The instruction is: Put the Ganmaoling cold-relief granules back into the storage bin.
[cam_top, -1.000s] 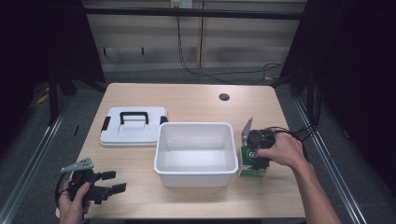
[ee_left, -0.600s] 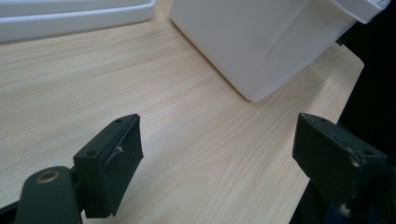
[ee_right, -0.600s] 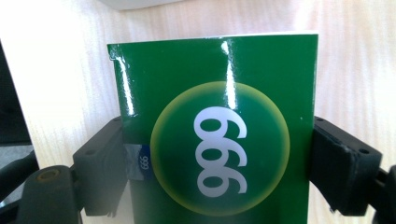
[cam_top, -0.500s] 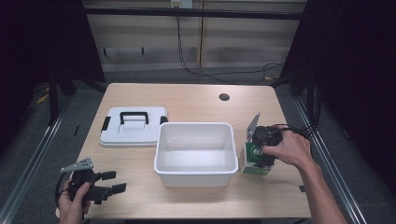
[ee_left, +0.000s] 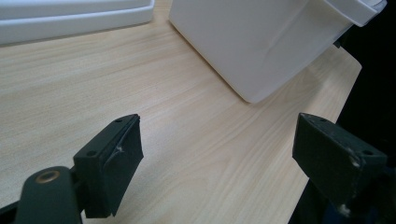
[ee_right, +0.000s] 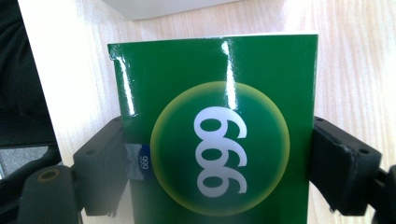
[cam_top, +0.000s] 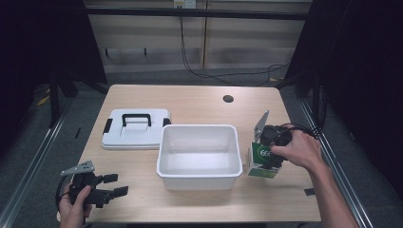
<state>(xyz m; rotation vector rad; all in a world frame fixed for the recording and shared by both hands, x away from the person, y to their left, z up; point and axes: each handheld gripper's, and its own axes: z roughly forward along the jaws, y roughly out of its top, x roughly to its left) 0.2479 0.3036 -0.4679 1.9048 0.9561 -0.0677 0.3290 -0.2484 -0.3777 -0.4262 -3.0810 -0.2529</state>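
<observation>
Two jaws of the right gripper (ee_right: 219, 177) pinch a green 999 box (ee_right: 219, 140) (lower frame); the left gripper (ee_left: 219, 158) gapes, spread over bare tabletop (ee_left: 196, 140).

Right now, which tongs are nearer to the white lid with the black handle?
Left. The left tongs rest open at the table's near left corner, just in front of the lid. The right tongs are beyond the white tub, closed on the green box.

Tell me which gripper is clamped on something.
The right gripper: its jaws press both sides of the green box. The left gripper is open over bare table.
</observation>
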